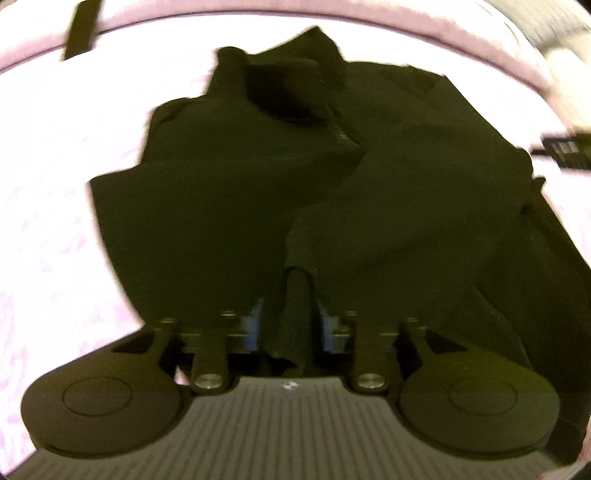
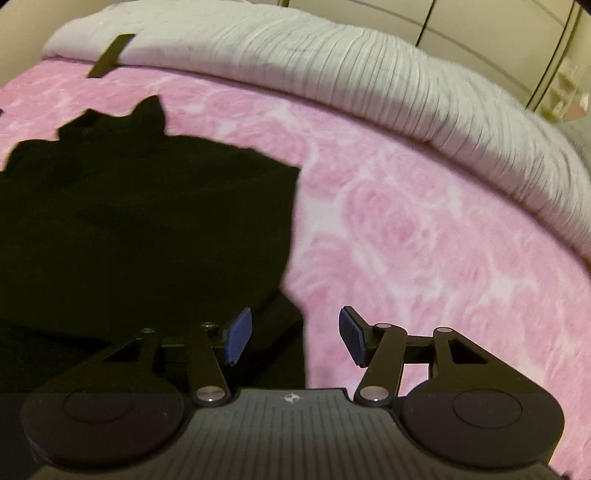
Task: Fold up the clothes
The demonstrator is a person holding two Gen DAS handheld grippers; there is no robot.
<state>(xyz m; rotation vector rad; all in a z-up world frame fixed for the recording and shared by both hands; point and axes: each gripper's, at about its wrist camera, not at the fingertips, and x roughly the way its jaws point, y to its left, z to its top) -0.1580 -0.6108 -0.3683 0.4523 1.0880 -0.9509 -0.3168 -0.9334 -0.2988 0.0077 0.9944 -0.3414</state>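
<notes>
A black garment [image 1: 303, 177] lies rumpled on a pink rose-patterned blanket [image 1: 55, 229]. My left gripper [image 1: 291, 317] is shut on a bunched fold of the black garment, which fills the gap between the blue pads [image 1: 255, 325]. In the right wrist view the same black garment [image 2: 140, 229] spreads over the left half, on the pink blanket [image 2: 424, 258]. My right gripper [image 2: 295, 332] is open just above the garment's right edge. Its left pad [image 2: 238, 332] is over black cloth and its right pad [image 2: 351, 334] over the blanket. Nothing is between its pads.
A white ribbed duvet [image 2: 332, 66] is bunched along the far side of the bed. A dark strap [image 2: 110, 55] lies on it at the back left. A dark flat object [image 1: 565, 151] sits at the right edge of the left wrist view. Cupboard doors [image 2: 480, 33] stand behind the bed.
</notes>
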